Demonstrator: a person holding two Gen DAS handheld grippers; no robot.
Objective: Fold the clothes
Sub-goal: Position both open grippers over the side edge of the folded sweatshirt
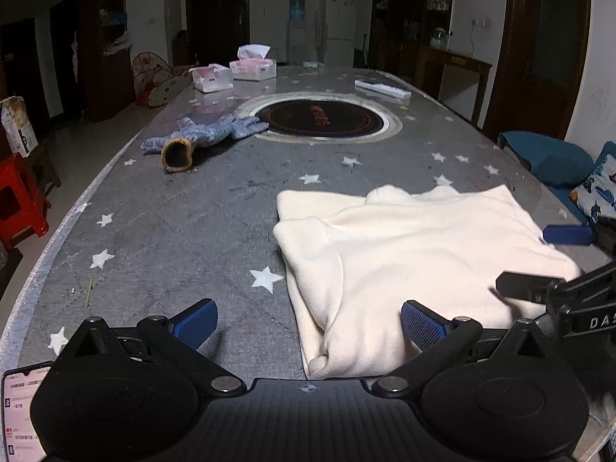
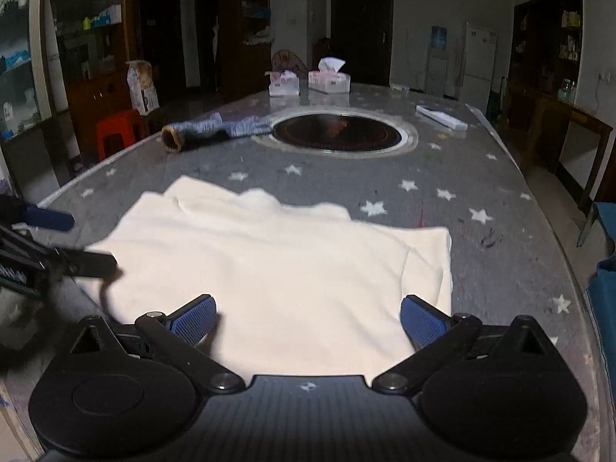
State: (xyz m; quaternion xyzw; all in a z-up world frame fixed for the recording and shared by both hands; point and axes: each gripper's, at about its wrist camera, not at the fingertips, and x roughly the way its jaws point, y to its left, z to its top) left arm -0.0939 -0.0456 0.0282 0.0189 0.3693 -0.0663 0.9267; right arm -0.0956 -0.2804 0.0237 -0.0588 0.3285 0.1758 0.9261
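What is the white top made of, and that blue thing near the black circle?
The white top looks like soft, thick fleece or cotton: matte, with plump, rounded folds. The blue thing looks like knitted yarn, seemingly a glove or sock: speckled stitches and a ribbed tan cuff. The black circle looks like smooth glass with a shiny metal rim.

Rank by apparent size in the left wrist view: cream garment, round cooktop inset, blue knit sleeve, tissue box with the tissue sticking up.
1. cream garment, though it lies nearest the camera
2. round cooktop inset
3. blue knit sleeve
4. tissue box, farthest away, so its true size is unsure
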